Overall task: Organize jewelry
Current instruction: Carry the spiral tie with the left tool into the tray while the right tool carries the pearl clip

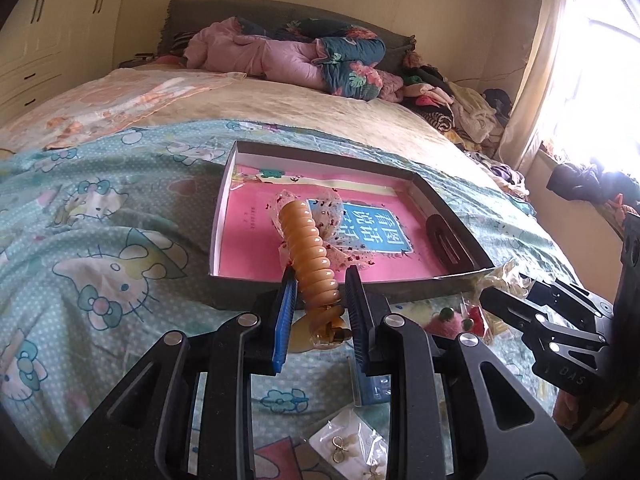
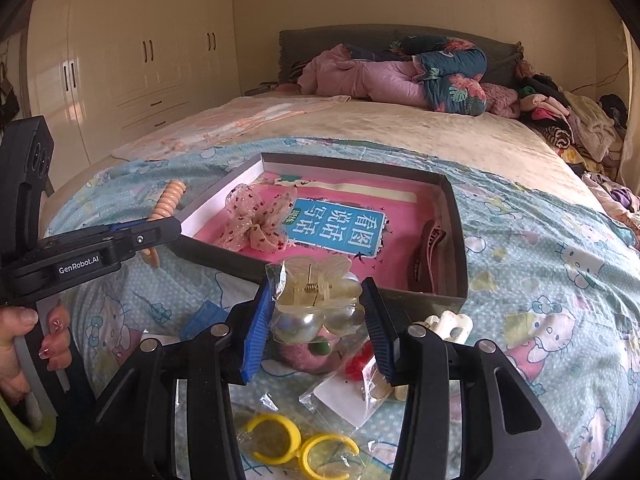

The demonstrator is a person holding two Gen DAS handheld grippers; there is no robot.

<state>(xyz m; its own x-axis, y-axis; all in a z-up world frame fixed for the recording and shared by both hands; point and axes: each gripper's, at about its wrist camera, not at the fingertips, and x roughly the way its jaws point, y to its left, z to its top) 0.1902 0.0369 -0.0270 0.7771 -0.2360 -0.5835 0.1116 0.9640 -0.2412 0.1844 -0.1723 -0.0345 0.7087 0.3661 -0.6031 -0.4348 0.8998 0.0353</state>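
My left gripper (image 1: 320,280) is shut on a ribbed tan spiral hair clip (image 1: 308,248), which sticks forward over the near rim of a shallow dark grey box (image 1: 320,152). A pink book lines the box; a sheer dotted bow (image 1: 328,216) and a brown claw clip (image 1: 444,240) lie on it. My right gripper (image 2: 316,292) is shut on a clear butterfly claw clip (image 2: 316,284) in a plastic bag, just short of the grey box's (image 2: 352,164) near wall. In the right wrist view the left gripper (image 2: 160,236) and the spiral clip (image 2: 170,200) hang at the box's left corner.
The box sits on a cat-print sheet (image 1: 100,240) on a bed. Loose items lie near me: bagged yellow rings (image 2: 280,440), a white clip (image 2: 448,326), a pink felt piece (image 2: 304,356), bagged earrings (image 1: 348,440). A person's hand (image 2: 24,340) grips the left handle. Bedding is piled far back.
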